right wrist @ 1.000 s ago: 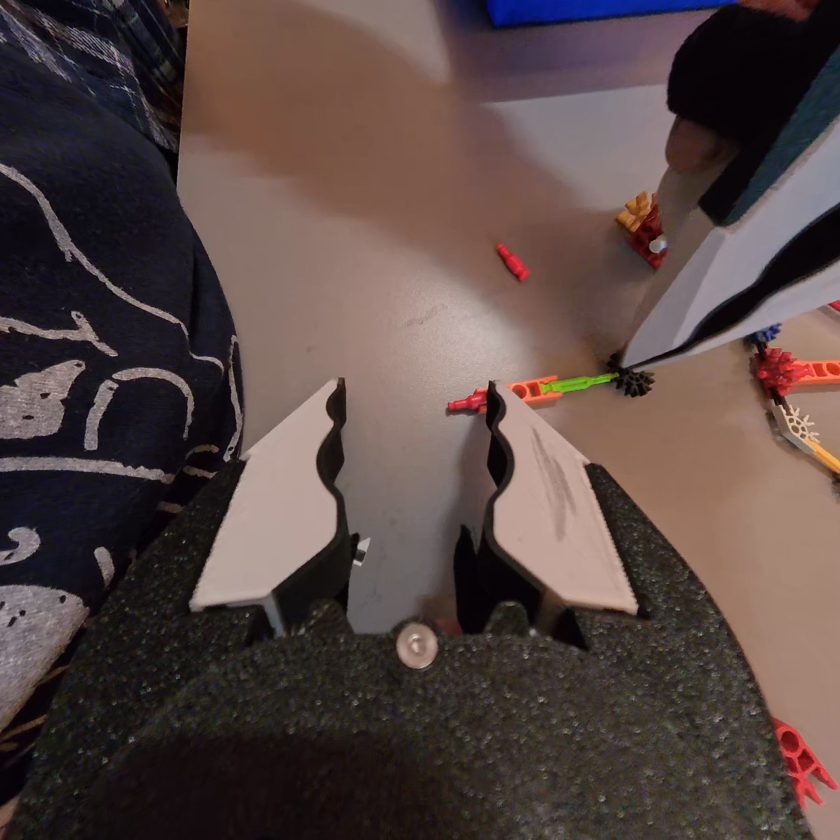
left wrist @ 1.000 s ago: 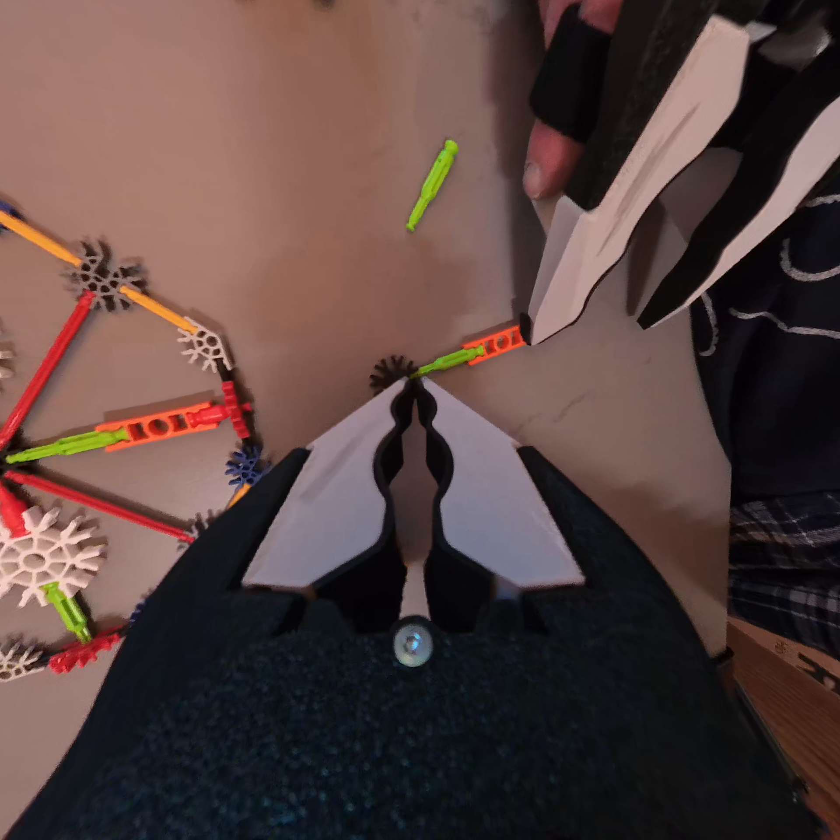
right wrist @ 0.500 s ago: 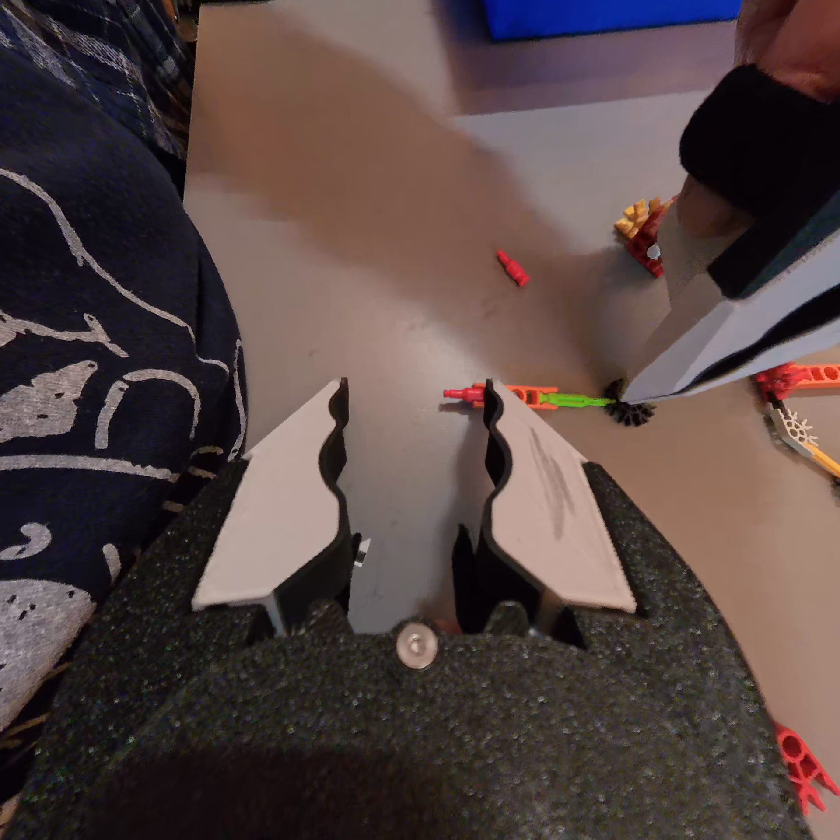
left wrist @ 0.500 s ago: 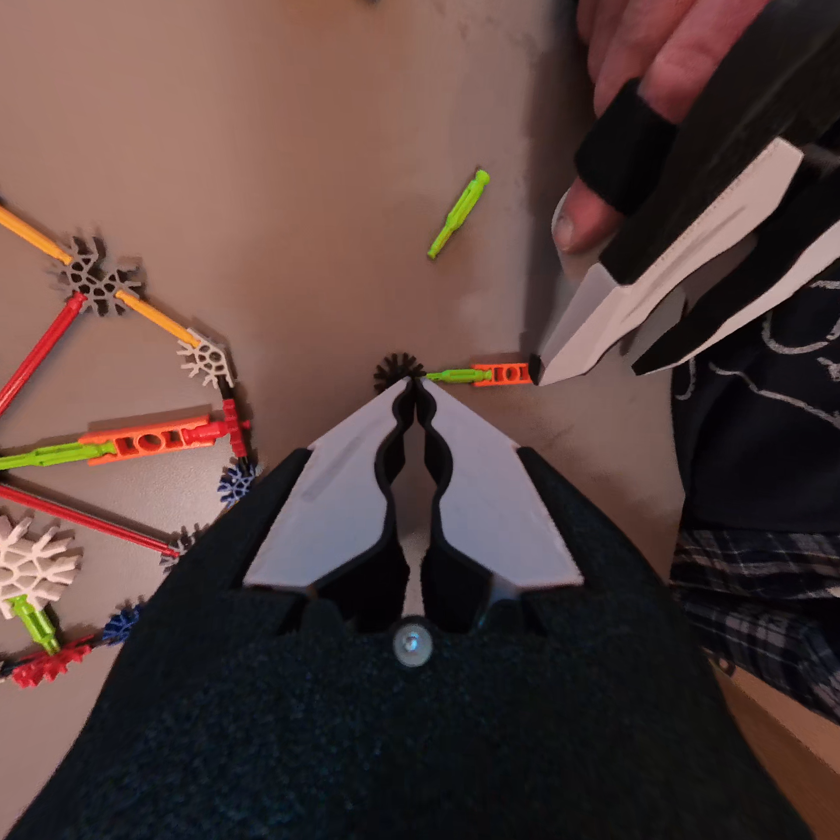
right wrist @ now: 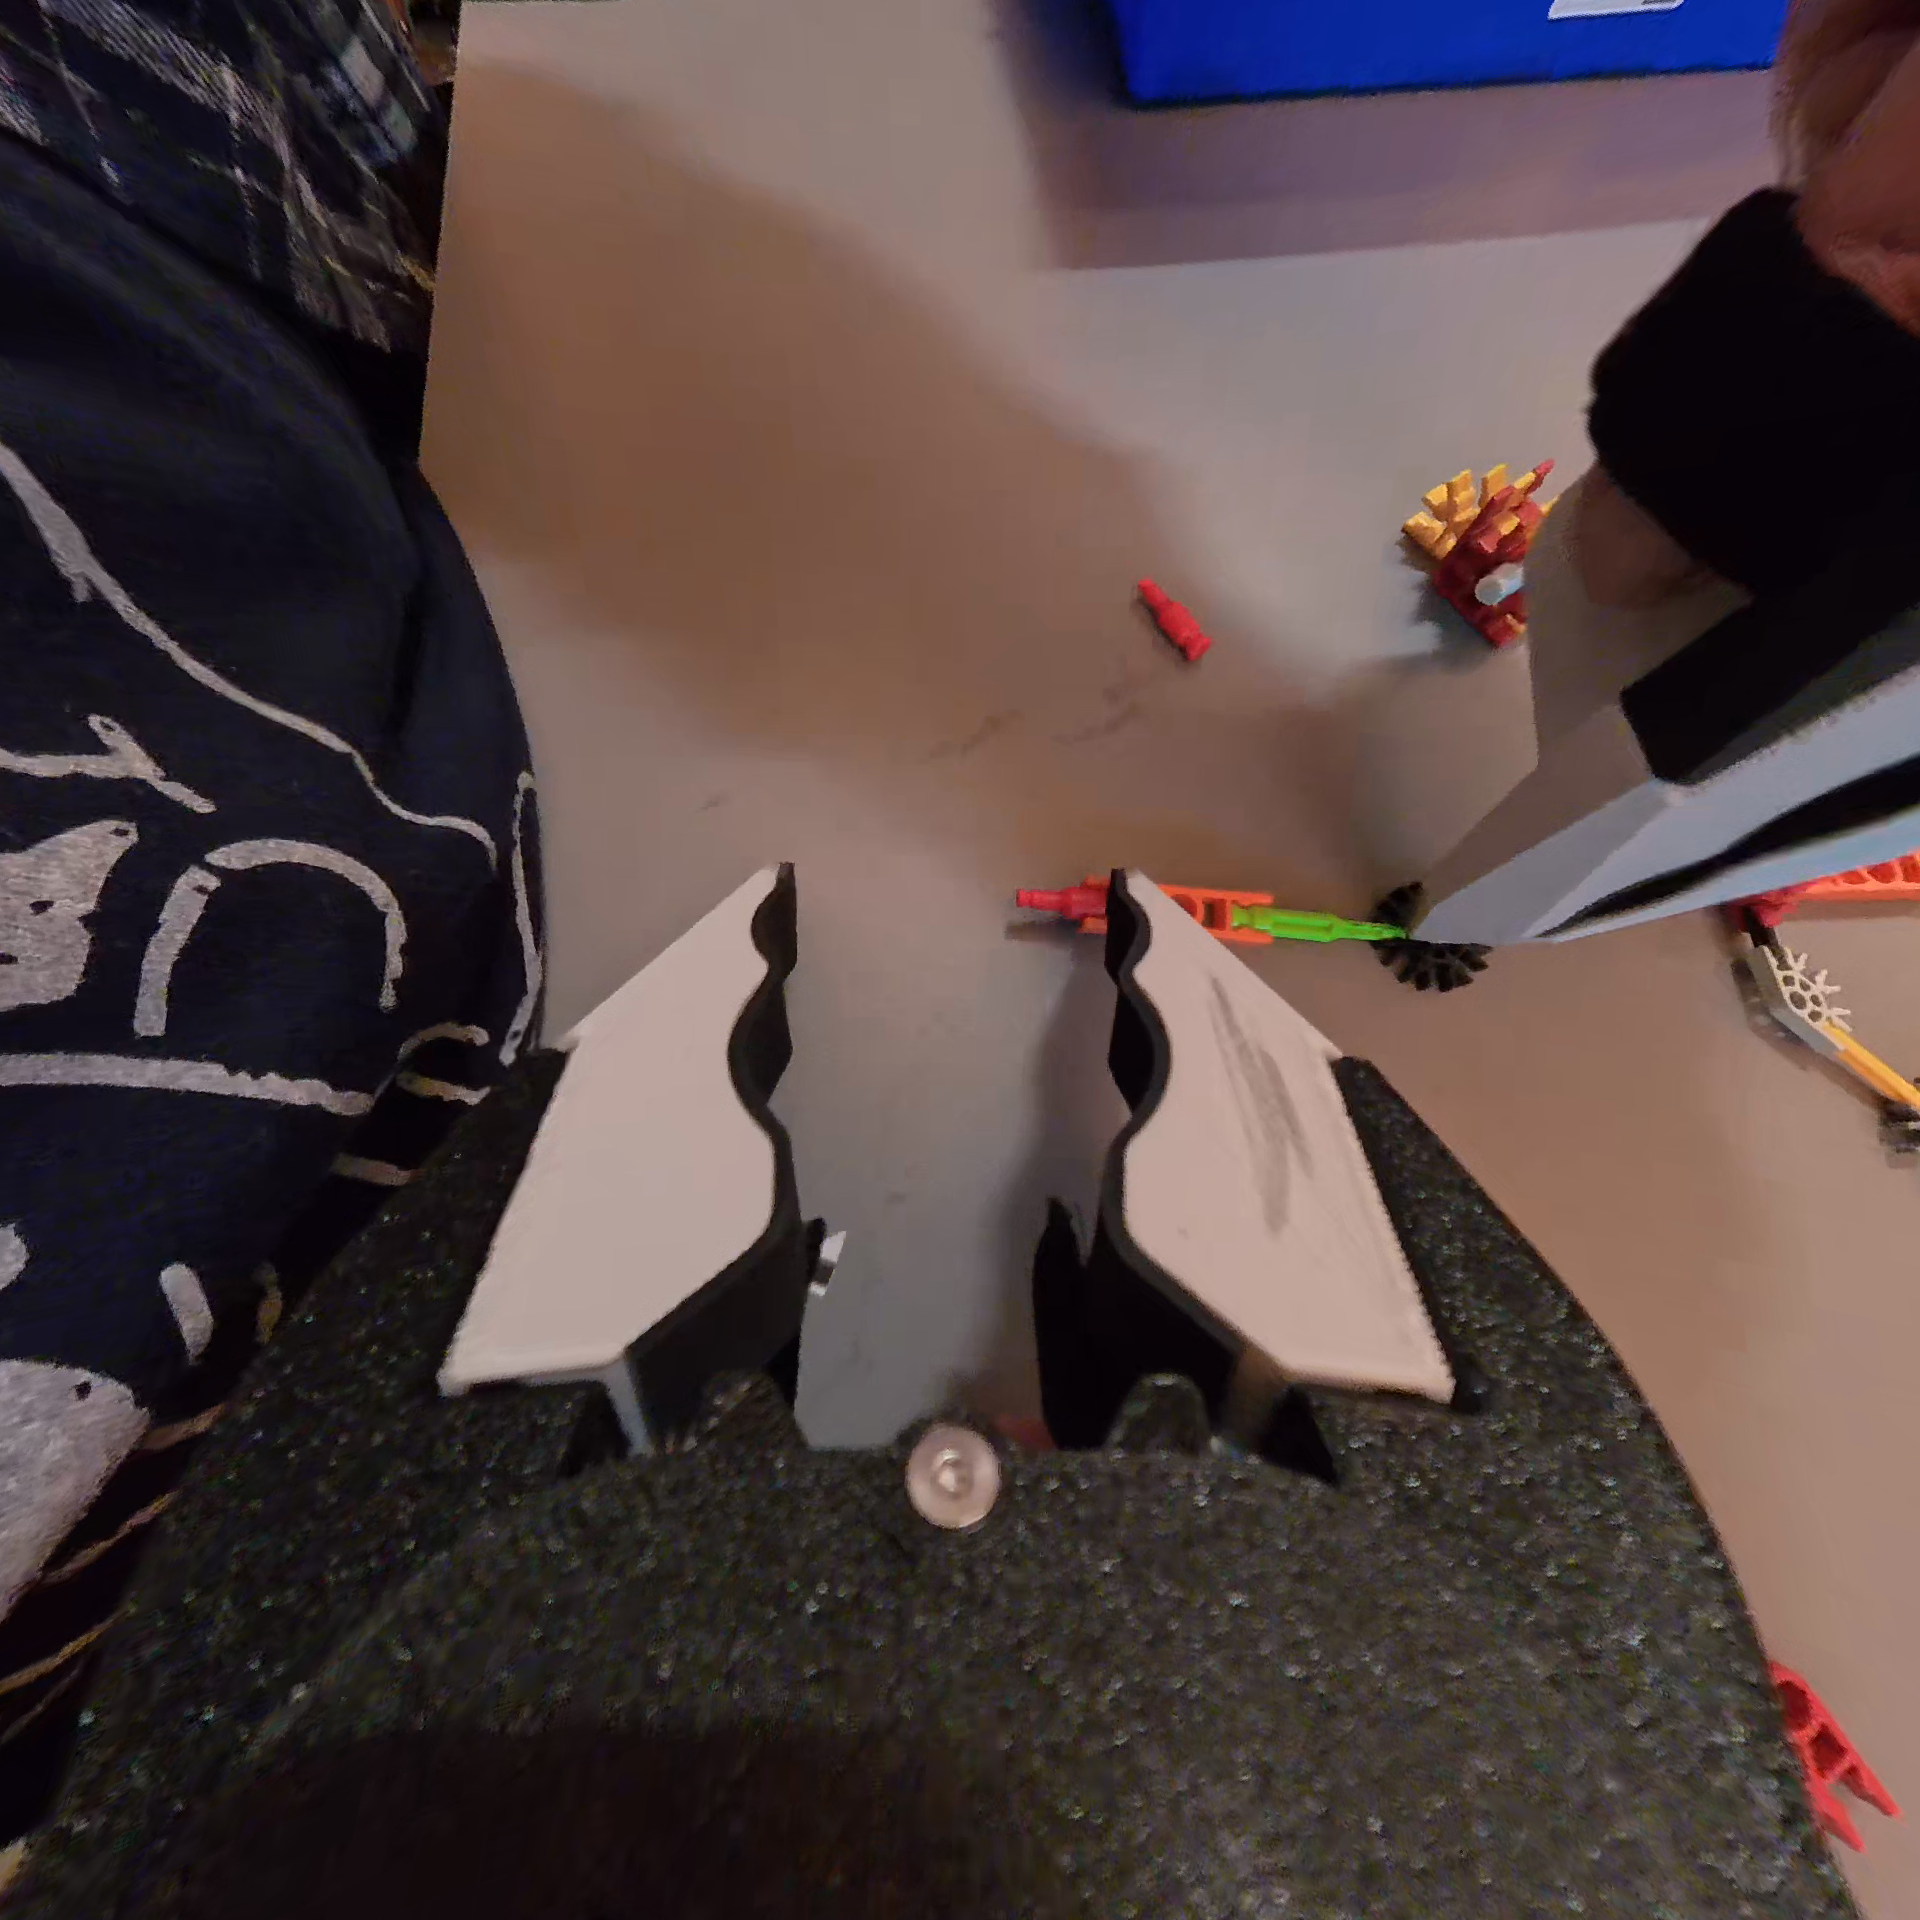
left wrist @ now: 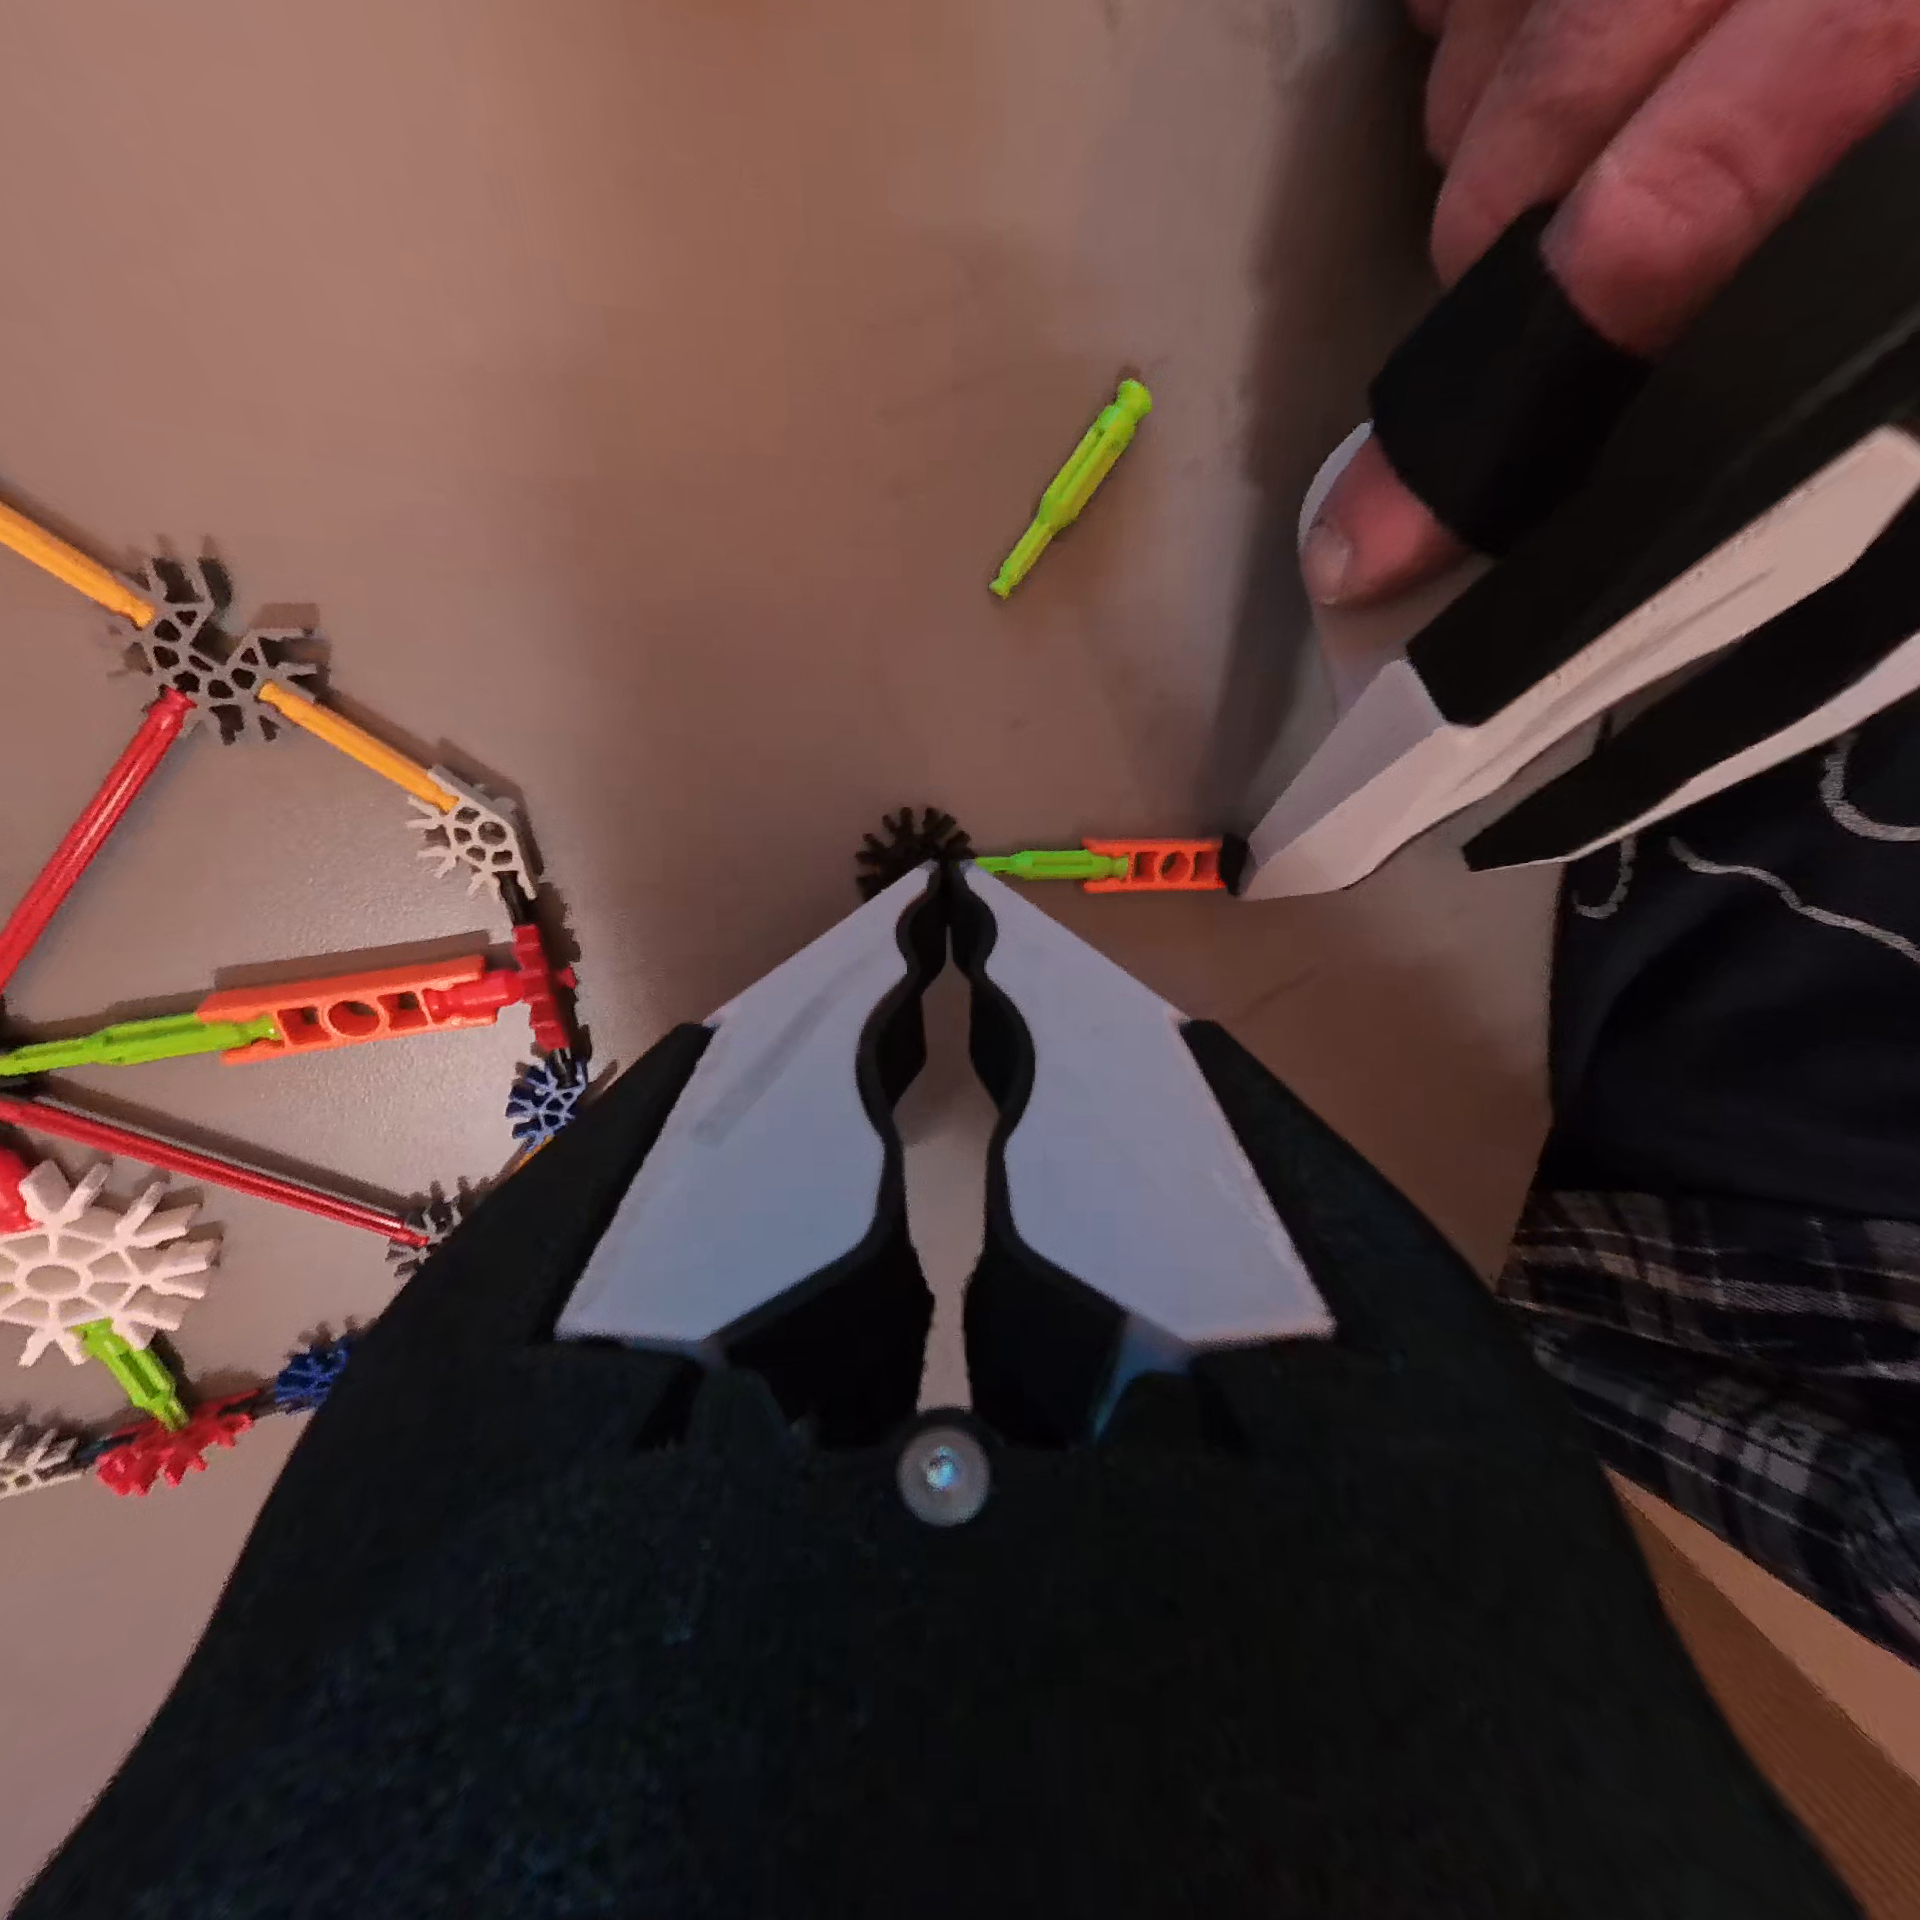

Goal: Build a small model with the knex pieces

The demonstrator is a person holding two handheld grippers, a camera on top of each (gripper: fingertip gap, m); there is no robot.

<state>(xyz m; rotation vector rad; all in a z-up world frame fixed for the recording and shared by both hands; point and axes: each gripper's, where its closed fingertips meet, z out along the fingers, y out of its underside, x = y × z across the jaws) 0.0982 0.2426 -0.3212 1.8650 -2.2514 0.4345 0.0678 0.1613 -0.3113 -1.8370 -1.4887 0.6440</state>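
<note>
Your left gripper (left wrist: 948, 883) has its fingers pinched together on the black spoked connector (left wrist: 904, 847), which lies on the beige table (left wrist: 675, 364) with a green rod (left wrist: 1029, 862) and orange link (left wrist: 1153, 864) running off toward three o'clock. Only your right wrist view shows the red peg (right wrist: 1049, 900) capping that chain's far end. Your right gripper (right wrist: 951, 914) stands wide open and holds nothing, its right fingertip over the orange link. At nine o'clock in the left view sprawls a rod-and-connector assembly (left wrist: 343, 1023); a loose green rod (left wrist: 1075, 483) lies at one o'clock. The right view alone shows a loose red peg (right wrist: 1172, 619), a red-and-yellow cluster (right wrist: 1475, 551) and a blue box (right wrist: 1434, 47) at twelve o'clock.
</note>
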